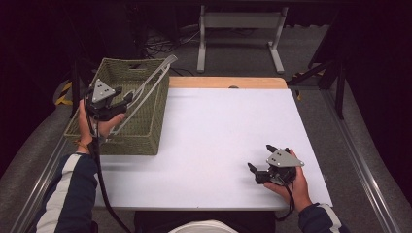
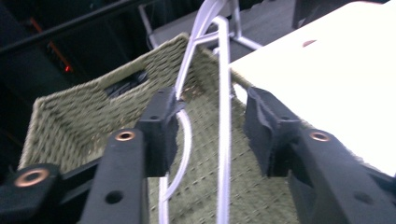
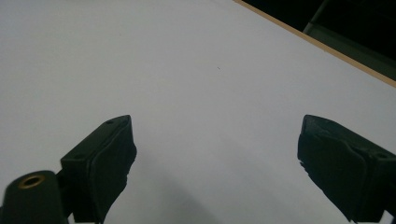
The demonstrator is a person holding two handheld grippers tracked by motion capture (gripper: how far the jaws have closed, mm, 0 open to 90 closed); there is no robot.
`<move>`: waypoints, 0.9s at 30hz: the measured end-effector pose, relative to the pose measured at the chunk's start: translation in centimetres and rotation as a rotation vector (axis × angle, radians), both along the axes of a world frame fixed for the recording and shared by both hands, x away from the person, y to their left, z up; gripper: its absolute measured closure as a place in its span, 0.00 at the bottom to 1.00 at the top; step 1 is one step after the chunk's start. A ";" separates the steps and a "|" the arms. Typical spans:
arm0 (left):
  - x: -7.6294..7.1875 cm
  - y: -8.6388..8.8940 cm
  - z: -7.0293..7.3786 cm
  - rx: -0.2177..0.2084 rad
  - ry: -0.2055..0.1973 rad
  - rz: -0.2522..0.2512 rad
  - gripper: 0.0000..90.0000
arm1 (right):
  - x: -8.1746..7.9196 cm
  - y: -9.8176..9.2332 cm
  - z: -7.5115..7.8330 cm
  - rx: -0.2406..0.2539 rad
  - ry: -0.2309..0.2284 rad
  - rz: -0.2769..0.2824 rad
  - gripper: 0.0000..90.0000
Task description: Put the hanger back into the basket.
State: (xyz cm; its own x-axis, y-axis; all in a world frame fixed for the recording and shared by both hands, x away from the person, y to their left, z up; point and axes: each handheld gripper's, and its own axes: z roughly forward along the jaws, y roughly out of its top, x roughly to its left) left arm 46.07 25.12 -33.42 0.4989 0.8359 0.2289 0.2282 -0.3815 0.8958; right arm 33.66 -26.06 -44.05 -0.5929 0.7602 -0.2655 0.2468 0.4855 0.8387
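While we look down from the high view, we see the left gripper (image 1: pixel 127 99) held over a green woven basket (image 1: pixel 150 133) that sits at the left edge of the white surface (image 1: pixel 218 131). Its fingers (image 2: pixel 161 126) stand apart, and a pair of white tongs (image 2: pixel 225 116) runs up between them. In the left gripper view, one arm of the tongs lies against the inner face of the finger on the left, while the other arm passes through the gap, clear of the finger on the right. Beyond the fingertips the tongs rise past the far rim of the basket, and their lower end drops down inside it below the fingers. We cannot tell whether the tongs rest on the basket floor.

Well apart from the basket, the right gripper (image 1: pixel 260 162) lies low at the near right part of the surface, held in the person's right hand (image 1: pixel 291 187). Its fingers (image 3: pixel 100 163) are spread wide with bare white surface between and ahead of them, and nothing is touching either pad.
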 end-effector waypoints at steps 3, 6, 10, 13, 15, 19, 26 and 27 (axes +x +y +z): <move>-0.9 -0.8 -0.1 -0.002 -0.027 -0.030 0.51 | 0.0 0.0 0.0 -0.003 0.000 -0.002 0.13; -1.5 -1.5 -0.2 -0.013 -0.042 -0.053 0.42 | 0.0 0.0 0.0 -0.003 -0.002 -0.003 0.13; -2.3 -2.5 -0.3 -0.029 -0.062 -0.092 0.32 | 0.0 0.0 0.0 0.001 -0.005 -0.006 0.13; -2.9 -3.2 -0.5 -0.031 -0.073 -0.106 0.24 | -0.1 -0.1 0.1 0.003 -0.008 -0.007 0.13; -3.0 -3.6 -0.6 -0.041 -0.070 -0.118 0.19 | -0.1 -0.1 0.1 0.004 -0.010 -0.007 0.13; -3.6 -4.2 -0.8 -0.070 -0.069 -0.157 0.13 | -0.2 -0.3 0.1 0.007 -0.015 -0.010 0.13; -5.4 -5.4 -1.5 -0.090 -0.093 -0.227 0.11 | -0.6 -0.6 0.2 0.012 -0.020 -0.026 0.13; -5.7 -5.6 -1.6 -0.083 -0.098 -0.238 0.11 | -0.6 -0.7 0.3 0.012 -0.024 -0.028 0.13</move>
